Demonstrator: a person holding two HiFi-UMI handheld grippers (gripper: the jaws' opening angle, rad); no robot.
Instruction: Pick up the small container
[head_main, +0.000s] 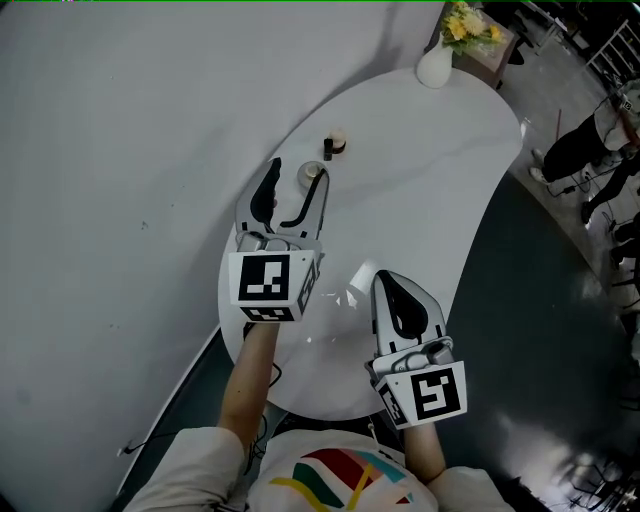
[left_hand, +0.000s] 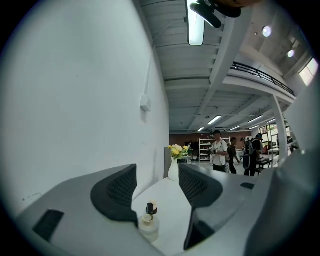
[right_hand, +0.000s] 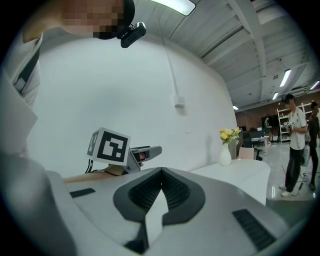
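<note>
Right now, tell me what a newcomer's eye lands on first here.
The left gripper, jaws apart, frames the small container on the white table, near the wall. The right gripper hangs shut and empty nearer the person; a vase of yellow flowers marks the table's far end.

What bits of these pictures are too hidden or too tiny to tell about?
- Head view: the container is partly covered by a jaw of the left tongs, and it is too small to tell what is inside.
- Left gripper view: the container's bottom is hidden by the tongs' own body.
- Both those views: the dark thing behind it is too small to name.
- Right gripper view: the container does not show at all.
</note>
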